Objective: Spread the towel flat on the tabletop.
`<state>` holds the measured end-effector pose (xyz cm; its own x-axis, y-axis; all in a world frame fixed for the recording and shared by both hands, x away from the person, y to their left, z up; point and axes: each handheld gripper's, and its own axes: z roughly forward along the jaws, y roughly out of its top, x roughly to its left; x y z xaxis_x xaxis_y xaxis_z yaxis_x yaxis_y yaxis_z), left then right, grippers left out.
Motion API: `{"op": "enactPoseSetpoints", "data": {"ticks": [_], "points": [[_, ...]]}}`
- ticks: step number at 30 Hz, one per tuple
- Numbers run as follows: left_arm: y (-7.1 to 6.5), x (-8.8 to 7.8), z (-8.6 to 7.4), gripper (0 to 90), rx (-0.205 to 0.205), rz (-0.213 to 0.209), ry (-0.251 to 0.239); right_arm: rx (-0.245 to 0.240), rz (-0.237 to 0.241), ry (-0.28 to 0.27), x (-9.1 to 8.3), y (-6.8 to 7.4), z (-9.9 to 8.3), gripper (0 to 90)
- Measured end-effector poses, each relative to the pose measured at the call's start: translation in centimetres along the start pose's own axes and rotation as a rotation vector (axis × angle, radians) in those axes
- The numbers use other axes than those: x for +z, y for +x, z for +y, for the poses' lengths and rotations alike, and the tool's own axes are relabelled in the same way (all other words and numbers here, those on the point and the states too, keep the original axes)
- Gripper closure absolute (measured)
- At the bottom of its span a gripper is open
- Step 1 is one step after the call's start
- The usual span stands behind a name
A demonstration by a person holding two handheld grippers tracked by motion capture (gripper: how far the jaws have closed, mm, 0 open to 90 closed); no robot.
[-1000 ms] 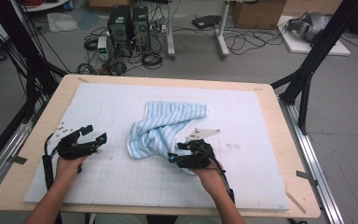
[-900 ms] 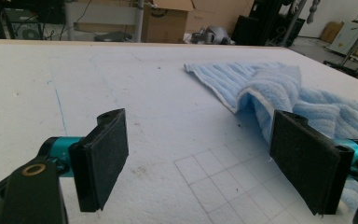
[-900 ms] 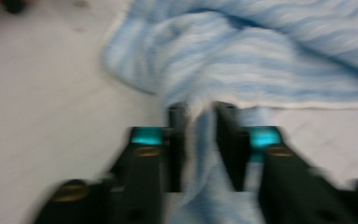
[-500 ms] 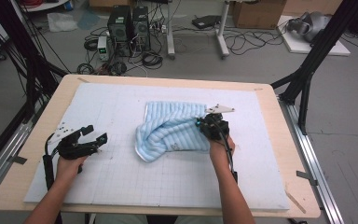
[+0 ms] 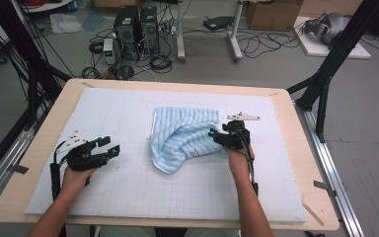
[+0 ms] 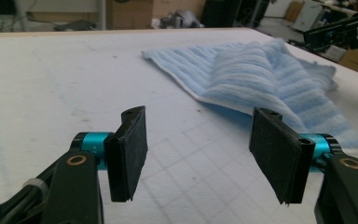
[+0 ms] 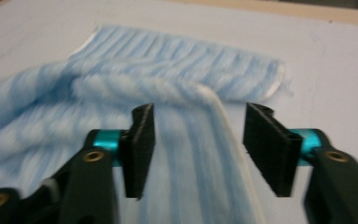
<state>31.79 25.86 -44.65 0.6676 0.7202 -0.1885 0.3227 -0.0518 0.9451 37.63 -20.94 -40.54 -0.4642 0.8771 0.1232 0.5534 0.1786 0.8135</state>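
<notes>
Both forearms reached forward; the left gripper [image 5: 109,148] had just narrowed its parted jaws, the right gripper [image 5: 214,135] had just spread its own.

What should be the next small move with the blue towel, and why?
Probably the left gripper should move toward the towel and take its near rumpled edge. The towel lies half folded and bunched on the mat. The right gripper has just opened beside it, and the left gripper's jaws hold nothing.

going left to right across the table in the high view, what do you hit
left gripper, black, jaws apart over bare mat → white gridded mat → rumpled light blue striped towel → right gripper, black, at the towel's right edge, jaws apart → wooden table edge
</notes>
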Motion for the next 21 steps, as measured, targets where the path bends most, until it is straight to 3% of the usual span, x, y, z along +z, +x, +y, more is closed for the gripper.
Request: {"op": "enactPoseSetpoints", "data": {"ticks": [2, 5, 8, 13, 16, 21], "points": [[-0.9, 0.5, 0.1, 35.0, 0.014, -0.026, 0.006, -0.034, 0.025, -0.015, -1.3, 0.1, -0.8, 33.1], [-2.1, 1.4, 0.5, 31.8, 0.004, -0.072, 0.028, -0.066, 0.039, -0.023, -3.0, 0.2, -2.2, 27.5], [-3.5, 2.4, 0.9, 30.7, 0.013, -0.109, 0.039, -0.09, 0.02, -0.022, -4.2, 0.1, -3.6, 26.2], [-5.9, 4.8, 1.3, 28.0, 0.041, -0.146, 0.055, -0.077, 0.006, -0.015, -5.0, -0.7, -4.9, 25.3], [-7.1, 6.4, 1.3, 28.0, 0.089, -0.156, 0.101, -0.056, -0.001, -0.016, -5.0, -1.2, -5.2, 24.4], [-8.5, 8.1, 1.5, 28.2, 0.117, -0.181, 0.142, -0.052, 0.011, -0.027, -5.1, -1.4, -5.2, 24.3]]}}
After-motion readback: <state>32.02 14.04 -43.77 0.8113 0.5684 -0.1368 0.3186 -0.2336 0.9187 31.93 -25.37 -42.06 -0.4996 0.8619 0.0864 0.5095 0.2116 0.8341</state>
